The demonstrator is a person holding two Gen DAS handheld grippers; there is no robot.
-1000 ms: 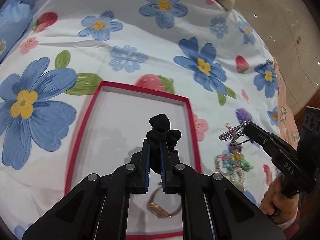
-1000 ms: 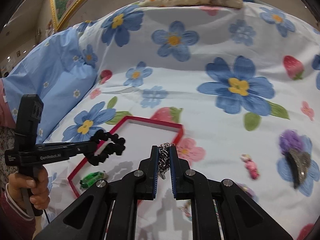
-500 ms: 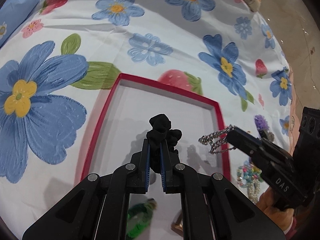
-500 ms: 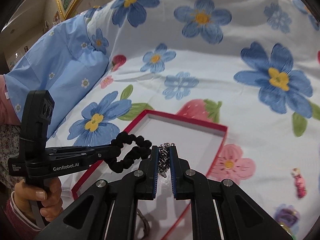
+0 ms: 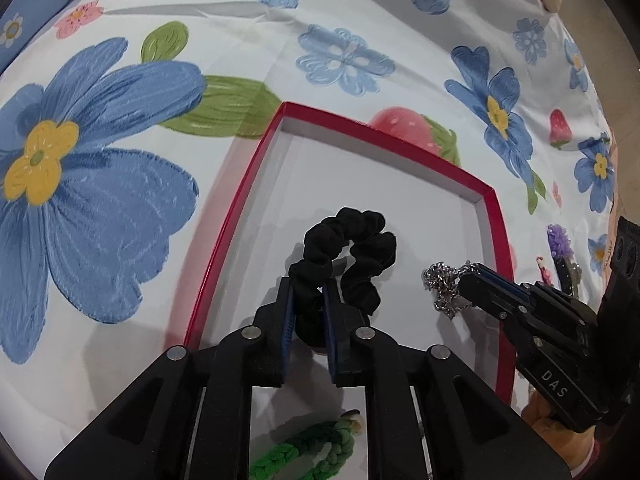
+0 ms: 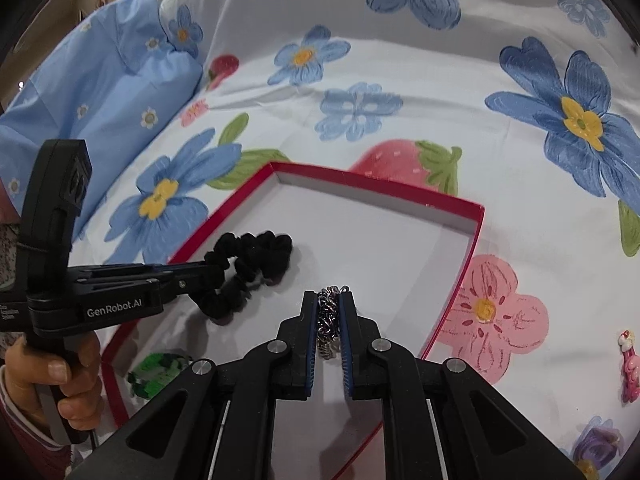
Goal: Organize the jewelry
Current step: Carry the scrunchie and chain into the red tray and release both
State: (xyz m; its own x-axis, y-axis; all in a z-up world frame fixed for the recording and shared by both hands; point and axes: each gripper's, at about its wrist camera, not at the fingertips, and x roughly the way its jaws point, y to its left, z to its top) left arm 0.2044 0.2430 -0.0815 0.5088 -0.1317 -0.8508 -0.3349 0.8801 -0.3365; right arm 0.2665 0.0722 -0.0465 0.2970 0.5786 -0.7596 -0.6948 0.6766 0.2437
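Note:
A shallow red-rimmed box with a white floor lies on the flowered bedsheet; it also shows in the right wrist view. My left gripper is shut on a black scrunchie, low over the box floor; the scrunchie also shows in the right wrist view. My right gripper is shut on a bunched silver chain over the box's right part; the chain also shows in the left wrist view. A green braided band lies in the box's near end.
A purple hair clip and a small pink charm lie on the sheet right of the box. A blue pillow sits at the far left. The bed's edge and a shiny floor are at the far right.
Both grippers have moved forward and lower over the box. The scrunchie now hangs just above the box floor, and the chain has come in over the right rim.

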